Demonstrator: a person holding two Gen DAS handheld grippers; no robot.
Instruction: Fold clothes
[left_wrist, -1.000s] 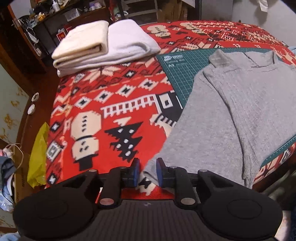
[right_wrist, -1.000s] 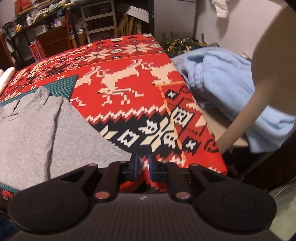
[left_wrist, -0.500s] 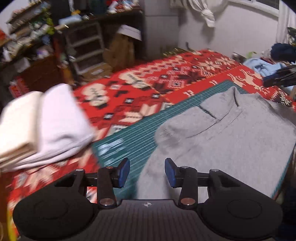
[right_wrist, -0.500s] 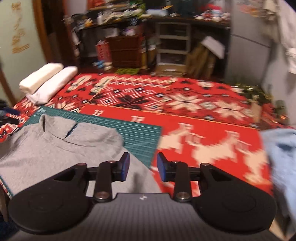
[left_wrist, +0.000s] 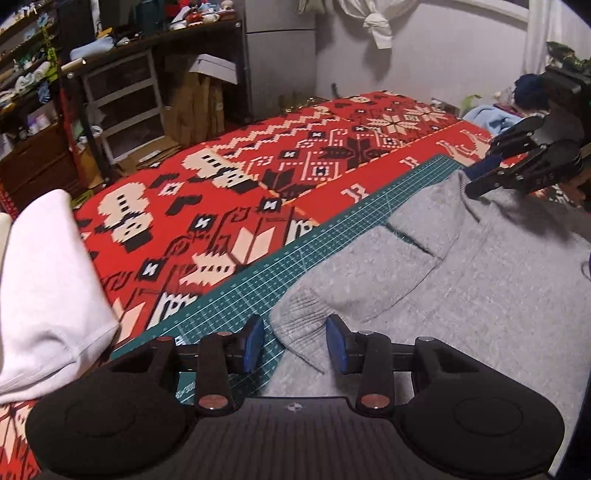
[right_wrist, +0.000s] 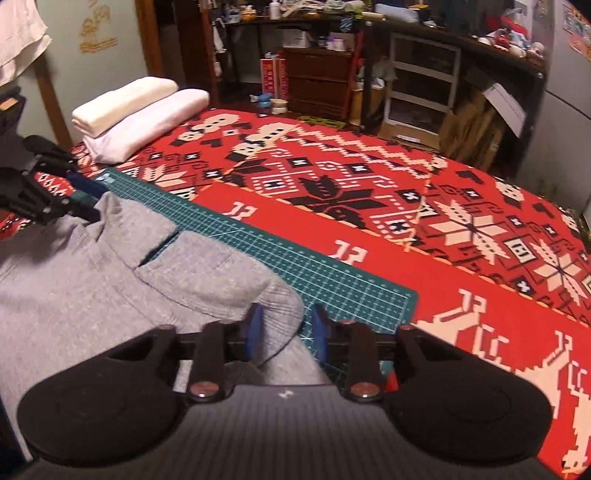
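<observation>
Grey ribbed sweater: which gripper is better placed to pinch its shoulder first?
Left, narrowly. The left gripper has its jaws open with the grey ribbed sweater shoulder centred between them. The right gripper is open too, but its shoulder sits off-centre against one finger, over the green cutting mat.

A lived-in home room, part bedroom, part storeroom: red patterned knitted-look blanket (right_wrist: 369, 192) spread wide, folded white towels (right_wrist: 140, 110) stacked at one corner, cluttered dark shelving (left_wrist: 110, 74), white plastic drawer unit (right_wrist: 421, 81), leaning cardboard boxes (left_wrist: 199, 99).
</observation>
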